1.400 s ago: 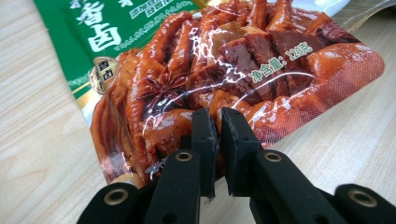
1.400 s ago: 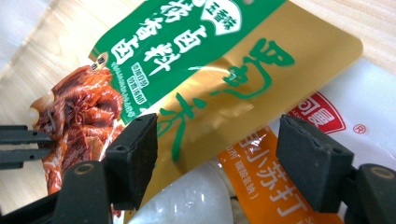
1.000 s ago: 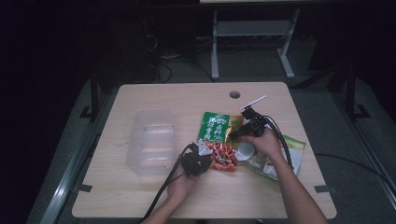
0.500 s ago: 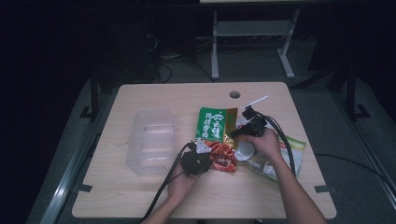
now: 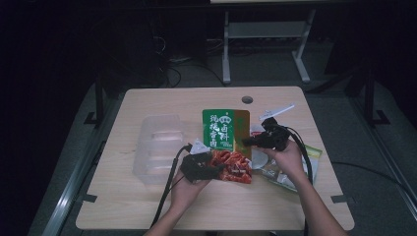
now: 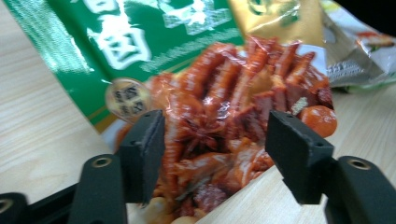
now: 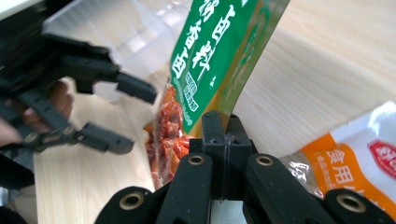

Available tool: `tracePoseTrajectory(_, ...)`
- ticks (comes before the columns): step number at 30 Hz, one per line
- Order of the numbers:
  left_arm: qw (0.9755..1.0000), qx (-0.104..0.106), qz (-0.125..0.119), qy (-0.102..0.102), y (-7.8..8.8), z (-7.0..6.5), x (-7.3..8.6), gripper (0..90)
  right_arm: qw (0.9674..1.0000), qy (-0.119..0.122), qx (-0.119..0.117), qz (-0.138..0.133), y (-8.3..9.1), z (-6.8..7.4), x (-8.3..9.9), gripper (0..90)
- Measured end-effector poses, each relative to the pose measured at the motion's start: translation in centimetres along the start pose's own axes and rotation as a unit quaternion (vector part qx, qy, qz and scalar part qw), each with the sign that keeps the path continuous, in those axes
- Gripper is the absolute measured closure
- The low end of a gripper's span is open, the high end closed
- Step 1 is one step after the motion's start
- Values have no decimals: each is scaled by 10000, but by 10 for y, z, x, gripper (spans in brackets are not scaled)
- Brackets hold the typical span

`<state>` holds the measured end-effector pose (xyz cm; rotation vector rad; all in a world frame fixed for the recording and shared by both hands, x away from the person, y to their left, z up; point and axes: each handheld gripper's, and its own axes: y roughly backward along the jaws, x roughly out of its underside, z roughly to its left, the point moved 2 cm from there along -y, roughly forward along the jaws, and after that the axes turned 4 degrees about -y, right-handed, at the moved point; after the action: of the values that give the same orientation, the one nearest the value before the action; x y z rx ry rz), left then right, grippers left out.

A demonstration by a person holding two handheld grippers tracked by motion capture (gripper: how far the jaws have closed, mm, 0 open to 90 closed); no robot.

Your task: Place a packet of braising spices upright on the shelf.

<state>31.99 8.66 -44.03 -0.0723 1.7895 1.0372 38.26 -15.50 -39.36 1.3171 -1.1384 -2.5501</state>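
The right claw [image 7: 223, 135] is clenched on the edge of the green-and-red glossy plastic food pouch [image 5: 227, 145], lifting it off the wooden surface [image 5: 147, 201]. The left claw [image 6: 215, 154] has just been opening, pouch between its pads untouched. Judged next: carrying the pouch to the clear plastic container [image 5: 157, 147].

On the table — one green-and-red sauce packet [image 5: 227, 145], one clear plastic tray [image 5: 156, 147], two tools.
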Motion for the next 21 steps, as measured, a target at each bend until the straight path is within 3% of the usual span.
tracePoseTrajectory(5,9999,-29,-73,62,2,2,0,308,9989,460,53,-86,13,14,6,900)
tracePoseTrajectory(6,9998,63,-61,192,1,4,1,297,9984,543,75,-96,15,17,8,900)
tracePoseTrajectory(12,9993,226,-148,271,-3,5,0,260,9949,984,114,-194,28,21,18,899)
tracePoseTrajectory(19,9978,375,-207,503,-8,8,1,231,9905,1329,47,-350,41,23,30,900)
tracePoseTrajectory(21,9976,407,-253,503,-9,9,0,231,9905,1328,-1,-362,43,21,33,899)
